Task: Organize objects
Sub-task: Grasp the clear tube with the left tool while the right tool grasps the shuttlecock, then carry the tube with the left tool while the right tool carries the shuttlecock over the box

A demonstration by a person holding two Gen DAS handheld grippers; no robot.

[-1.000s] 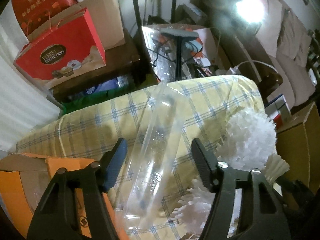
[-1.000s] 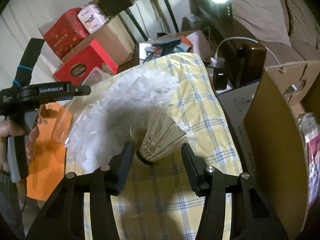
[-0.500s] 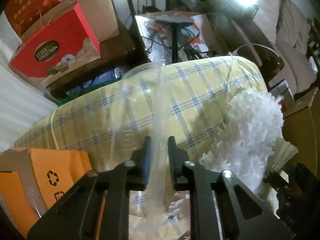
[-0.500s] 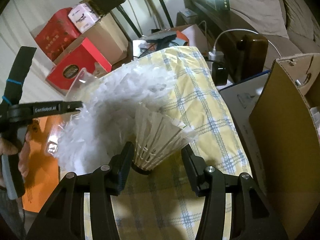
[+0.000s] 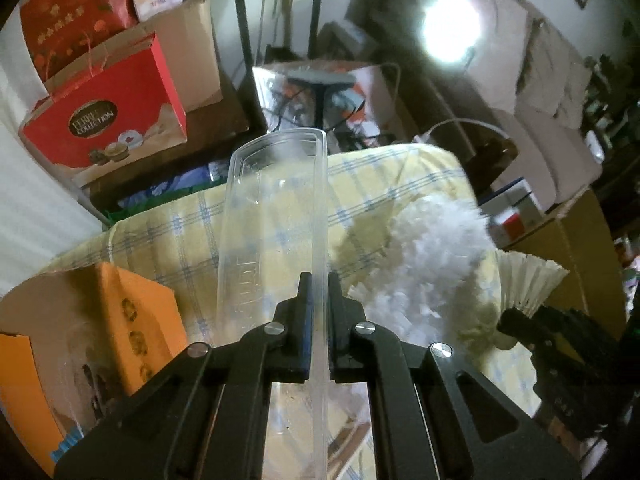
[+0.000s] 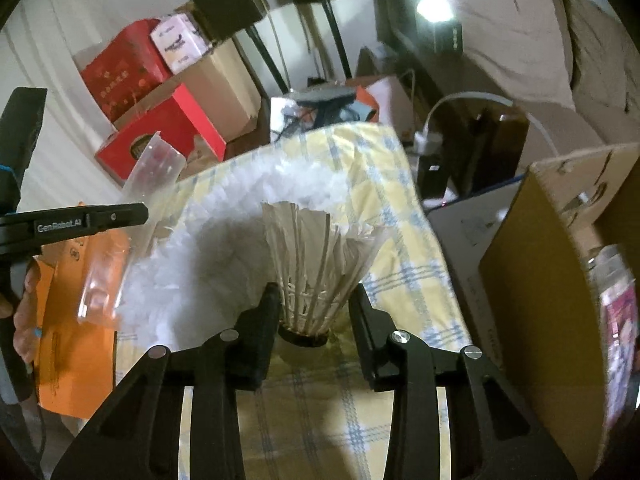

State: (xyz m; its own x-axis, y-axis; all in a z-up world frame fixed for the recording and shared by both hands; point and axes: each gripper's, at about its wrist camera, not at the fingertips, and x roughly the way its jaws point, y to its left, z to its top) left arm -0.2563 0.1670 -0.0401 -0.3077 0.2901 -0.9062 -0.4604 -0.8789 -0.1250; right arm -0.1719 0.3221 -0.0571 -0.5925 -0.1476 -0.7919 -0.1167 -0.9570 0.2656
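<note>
L gripper point(image 5: 318, 292) pinches clear tube point(image 5: 276, 216); base hidden; contents prob. blurred.

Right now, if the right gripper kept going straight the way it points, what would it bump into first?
Most likely the shuttlecock: it already sits between the right gripper's closing jaws. Past it lies the white feathery pile on the checked cloth, though depth is hard to judge.

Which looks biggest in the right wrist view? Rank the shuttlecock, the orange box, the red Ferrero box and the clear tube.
1. shuttlecock, enlarged by nearness to the camera
2. orange box, though partly hidden
3. red Ferrero box and clear tube: look alike in size, unranked, tube being transparent and partly hidden
</note>
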